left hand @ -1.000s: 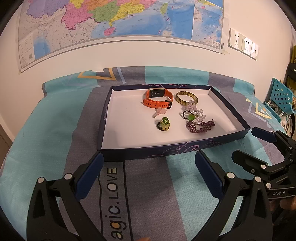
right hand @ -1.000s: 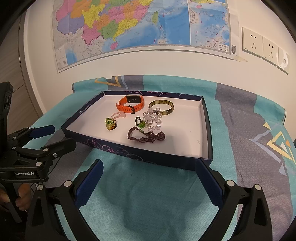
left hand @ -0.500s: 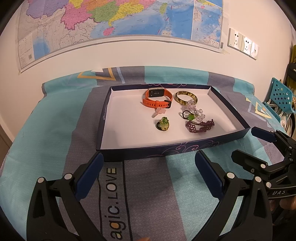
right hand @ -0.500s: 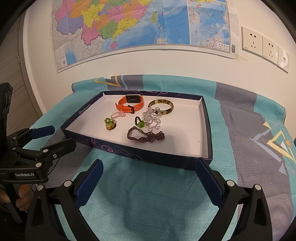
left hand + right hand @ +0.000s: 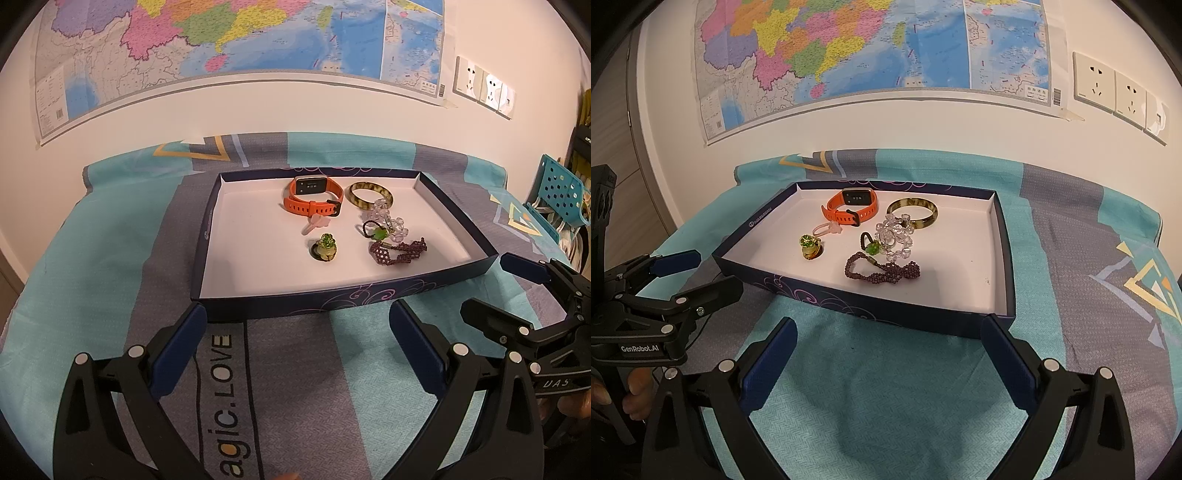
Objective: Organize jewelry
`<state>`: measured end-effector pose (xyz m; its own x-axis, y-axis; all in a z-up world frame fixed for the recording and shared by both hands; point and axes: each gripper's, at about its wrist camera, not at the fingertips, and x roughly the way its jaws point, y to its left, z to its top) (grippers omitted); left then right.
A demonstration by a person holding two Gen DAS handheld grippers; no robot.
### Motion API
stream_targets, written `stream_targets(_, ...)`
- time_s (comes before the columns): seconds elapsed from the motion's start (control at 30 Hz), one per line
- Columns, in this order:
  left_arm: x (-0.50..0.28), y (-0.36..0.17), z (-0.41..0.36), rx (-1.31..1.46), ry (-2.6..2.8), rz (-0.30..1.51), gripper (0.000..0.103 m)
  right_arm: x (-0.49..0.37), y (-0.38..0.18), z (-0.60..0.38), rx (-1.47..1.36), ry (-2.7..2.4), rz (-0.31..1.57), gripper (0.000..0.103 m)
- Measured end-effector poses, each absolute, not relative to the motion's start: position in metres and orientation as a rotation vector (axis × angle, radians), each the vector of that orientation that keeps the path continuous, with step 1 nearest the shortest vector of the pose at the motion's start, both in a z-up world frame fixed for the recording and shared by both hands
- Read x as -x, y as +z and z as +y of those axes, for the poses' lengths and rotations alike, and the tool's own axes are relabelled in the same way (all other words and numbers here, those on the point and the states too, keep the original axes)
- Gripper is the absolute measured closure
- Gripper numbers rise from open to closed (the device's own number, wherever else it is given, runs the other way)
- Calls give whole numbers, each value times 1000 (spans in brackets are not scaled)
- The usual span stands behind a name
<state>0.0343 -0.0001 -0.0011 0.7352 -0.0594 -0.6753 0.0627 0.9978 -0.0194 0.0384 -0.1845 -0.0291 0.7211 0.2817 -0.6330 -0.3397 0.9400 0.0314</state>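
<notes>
A shallow dark-blue tray with a white floor lies on the patterned cloth. Inside it lie an orange watch, a mottled olive bangle, a clear bead bracelet, a green-bead ring on a dark cord, a maroon beaded bracelet, a green-and-gold ring and a small pink piece. My left gripper and right gripper both stand open in front of the tray's near wall, holding nothing.
A map and wall sockets are on the wall behind the table. A teal perforated chair stands at the far right. The cloth reaches the table's edges. A hand holds the left gripper's handle.
</notes>
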Motion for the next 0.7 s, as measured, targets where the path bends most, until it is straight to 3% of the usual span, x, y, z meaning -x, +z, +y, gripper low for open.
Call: stream_targets(0.7,-35,1,-1,-11,-70,730,6,-38,-29,-185,86,343,682,7)
